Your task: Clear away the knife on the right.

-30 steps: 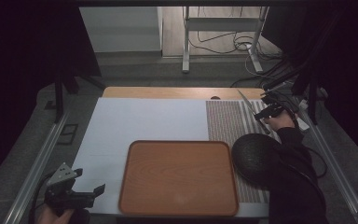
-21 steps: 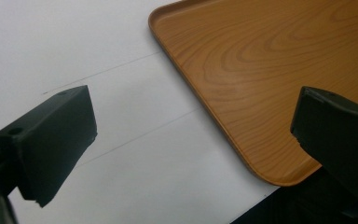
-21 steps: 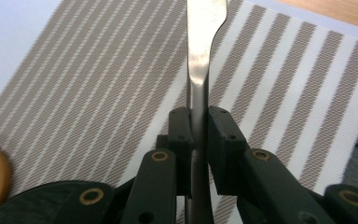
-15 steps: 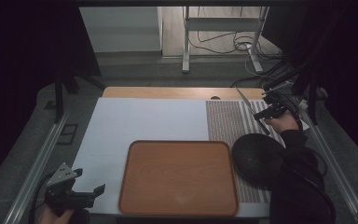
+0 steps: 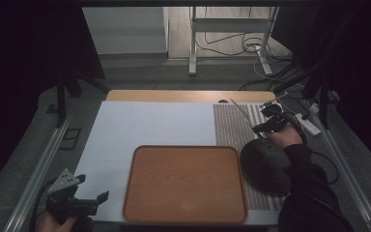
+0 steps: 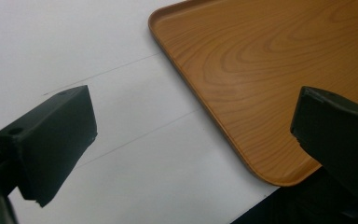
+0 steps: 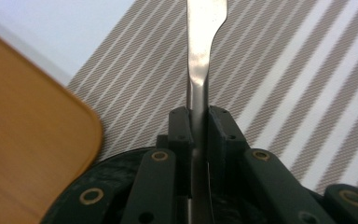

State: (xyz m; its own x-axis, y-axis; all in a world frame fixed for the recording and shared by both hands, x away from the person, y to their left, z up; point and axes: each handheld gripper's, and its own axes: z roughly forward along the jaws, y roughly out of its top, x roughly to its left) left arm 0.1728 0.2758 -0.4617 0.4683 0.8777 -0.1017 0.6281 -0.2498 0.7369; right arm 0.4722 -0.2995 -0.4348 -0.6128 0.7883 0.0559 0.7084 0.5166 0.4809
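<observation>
The right gripper (image 7: 199, 122) is clamped on a metal knife (image 7: 200, 56) lifted above the striped mat (image 7: 298, 88) — carrying step, I judge. The tray (image 7: 23, 140) lies to its left; next comes a controlled set-down. The left gripper (image 6: 191, 144) waits wide — holding nothing.

The high view looks forward and down from above the person's side, taking in the whole wooden tray (image 5: 186, 186) at the near edge and the floor beyond it. The left gripper view sits low and close just left of the tray (image 6: 261, 79), facing across its near left corner. The right gripper view hangs close over the striped mat (image 7: 284, 70) right of the tray (image 7: 23, 140), looking down along its own jaws. All three views share the tray; the high and right gripper views also share the mat (image 5: 232, 128).
</observation>
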